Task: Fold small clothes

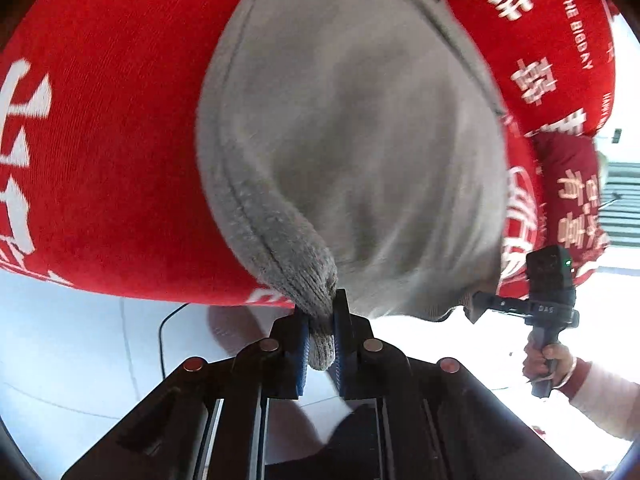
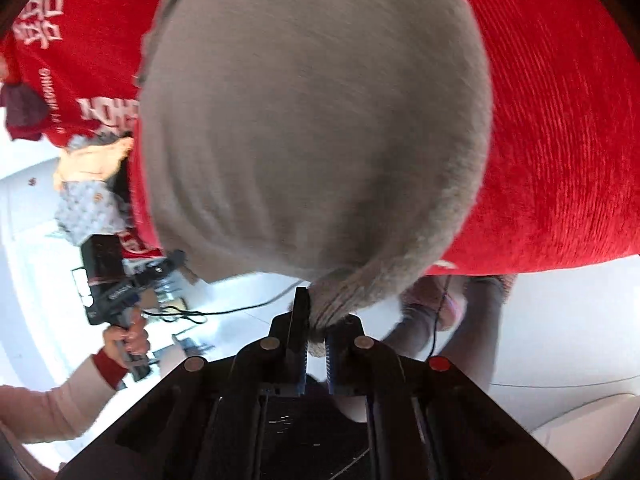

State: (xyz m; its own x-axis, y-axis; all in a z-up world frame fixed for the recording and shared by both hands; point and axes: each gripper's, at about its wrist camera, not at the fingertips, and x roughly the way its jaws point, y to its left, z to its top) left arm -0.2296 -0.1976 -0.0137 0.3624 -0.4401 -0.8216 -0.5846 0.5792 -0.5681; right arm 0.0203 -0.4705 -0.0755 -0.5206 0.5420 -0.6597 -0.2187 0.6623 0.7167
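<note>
We are holding a small grey garment (image 1: 352,152) up in the air with both grippers. It is soft and floppy, and it looks light, so it sags and bulges between our two holds like a little hammock. The cloth is a bit fuzzy, so we think it will not slip out easily. The best places to hold it are the thick ribbed edges, because they are bunched and give more to bite on. Our left gripper (image 1: 321,340) is clamped on a ribbed bit of the grey cloth, which pokes down between the blue pads. Our right gripper (image 2: 316,344) is clamped on another ribbed corner in the same way. From each gripper, the garment starts right at the fingertips and spreads out in front, filling most of what we see. It hangs over a red cloth with white letters (image 1: 104,128) that covers the surface; whether it touches the red cloth we cannot tell. Near the far corner of the surface there are other small clothes (image 2: 88,200) in a heap. Since the grey one is so limp, we think we must keep it pulled flat between both holds.
</note>
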